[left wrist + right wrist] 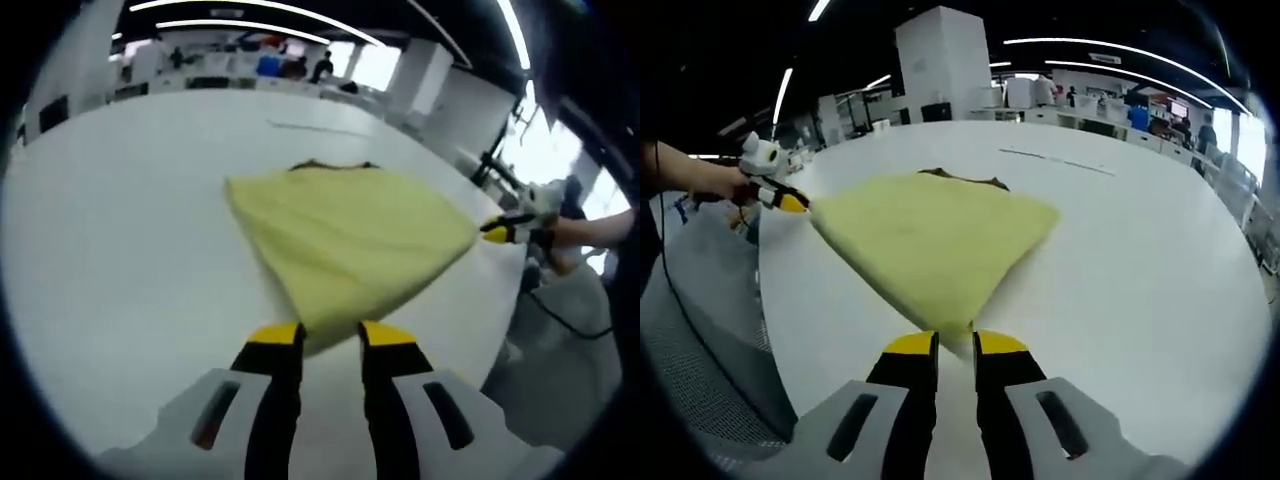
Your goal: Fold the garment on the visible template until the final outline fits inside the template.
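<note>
A pale yellow garment (350, 240) lies folded into a rough triangle on the white table (120, 250). In the left gripper view its near corner runs between the yellow tips of my left gripper (330, 335), which is shut on it. My right gripper (497, 230) comes in from the right and pinches the far right corner. In the right gripper view the garment (930, 240) tapers down into my right gripper (955, 345), shut on that corner, while my left gripper (790, 203) pinches the left corner. A dark strip (330, 165) peeks out at the garment's far edge.
A thin dark line (1055, 160) lies on the table beyond the garment. The table's edge (770, 300) drops to grey floor on the side where the person's hand (590, 230) is. Desks, pillars and people stand far behind.
</note>
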